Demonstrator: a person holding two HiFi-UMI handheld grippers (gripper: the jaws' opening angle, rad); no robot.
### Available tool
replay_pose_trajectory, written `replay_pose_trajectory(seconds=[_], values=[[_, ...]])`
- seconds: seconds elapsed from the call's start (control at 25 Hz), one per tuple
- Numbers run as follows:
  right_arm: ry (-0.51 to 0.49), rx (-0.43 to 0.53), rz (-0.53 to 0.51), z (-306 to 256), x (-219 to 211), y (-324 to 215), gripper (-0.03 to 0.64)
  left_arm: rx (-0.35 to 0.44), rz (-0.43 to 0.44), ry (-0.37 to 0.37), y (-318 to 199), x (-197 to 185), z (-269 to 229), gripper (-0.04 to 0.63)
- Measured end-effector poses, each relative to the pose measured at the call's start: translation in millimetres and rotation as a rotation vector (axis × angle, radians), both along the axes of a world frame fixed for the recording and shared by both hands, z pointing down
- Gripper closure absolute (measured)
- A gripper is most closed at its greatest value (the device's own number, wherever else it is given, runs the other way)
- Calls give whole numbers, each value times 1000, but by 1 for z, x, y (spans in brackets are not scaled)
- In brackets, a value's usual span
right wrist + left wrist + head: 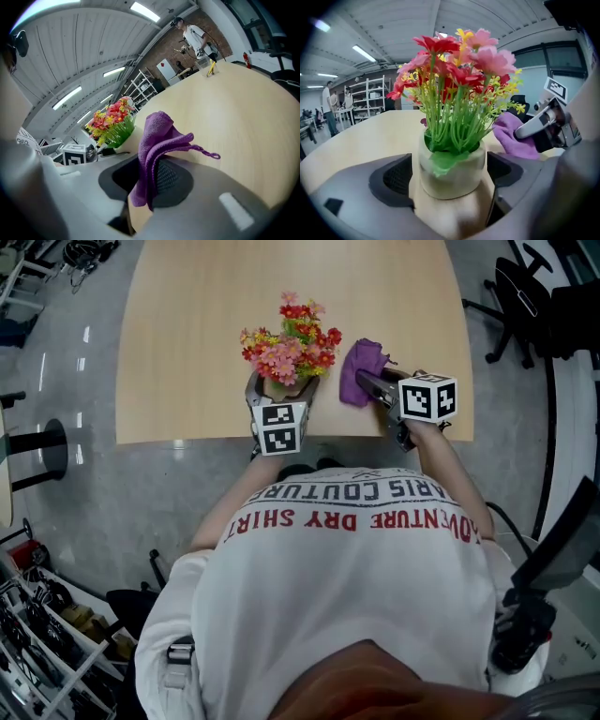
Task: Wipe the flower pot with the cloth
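Hidden from above: most of the pale round flower pot [452, 179], covered in the head view by its red, pink and yellow artificial flowers [291, 341].
Cut off: pot's foot, lost behind the gripper body in the left gripper view.
Hard to make out: whether cloth and pot touched; seemed just beside each other, cloth on the pot's right.
Edges: pot stood upright close to the near edge of the light wooden worktop [187, 334], both grippers reaching in over that edge.
Open room: broad bare worktop beyond the pot and to its left.
Left gripper [279, 390]: jaws spread to the pot's width and set against both its sides.
Right gripper [147, 179]: jaws nearly together, pinched on the purple cloth [157, 140], which bunched up above them with one thin corner trailing right.
Pot's look: smooth, matt, off-white, with green stems packed inside and one green leaf drooping over the rim.
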State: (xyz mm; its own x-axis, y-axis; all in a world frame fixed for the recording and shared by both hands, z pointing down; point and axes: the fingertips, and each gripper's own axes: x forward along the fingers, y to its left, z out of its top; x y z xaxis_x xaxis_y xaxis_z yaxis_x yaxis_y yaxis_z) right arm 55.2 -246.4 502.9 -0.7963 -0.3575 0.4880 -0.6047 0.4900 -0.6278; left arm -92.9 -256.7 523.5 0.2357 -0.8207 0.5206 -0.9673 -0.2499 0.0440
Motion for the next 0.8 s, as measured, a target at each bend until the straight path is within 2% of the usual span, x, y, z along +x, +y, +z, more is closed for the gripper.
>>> replay_pose_trajectory(seconds=[0.12, 0.24, 0.36, 0.6, 0.8], values=[[-5, 6, -6, 3, -4, -2, 557, 30, -14, -22, -5, 0, 1, 156], [-8, 5, -8, 1, -8, 4, 557, 31, 11, -23, -2, -2, -1, 160], [-5, 12, -11, -8, -13, 8, 557, 34, 82, -18, 4, -6, -8, 160], [-20, 9, -27, -9, -12, 12, 557, -5, 337, -36, 12, 2, -5, 161], [-39, 11, -56, -19, -42, 29, 557, 15, 619, -27, 33, -26, -10, 161]])
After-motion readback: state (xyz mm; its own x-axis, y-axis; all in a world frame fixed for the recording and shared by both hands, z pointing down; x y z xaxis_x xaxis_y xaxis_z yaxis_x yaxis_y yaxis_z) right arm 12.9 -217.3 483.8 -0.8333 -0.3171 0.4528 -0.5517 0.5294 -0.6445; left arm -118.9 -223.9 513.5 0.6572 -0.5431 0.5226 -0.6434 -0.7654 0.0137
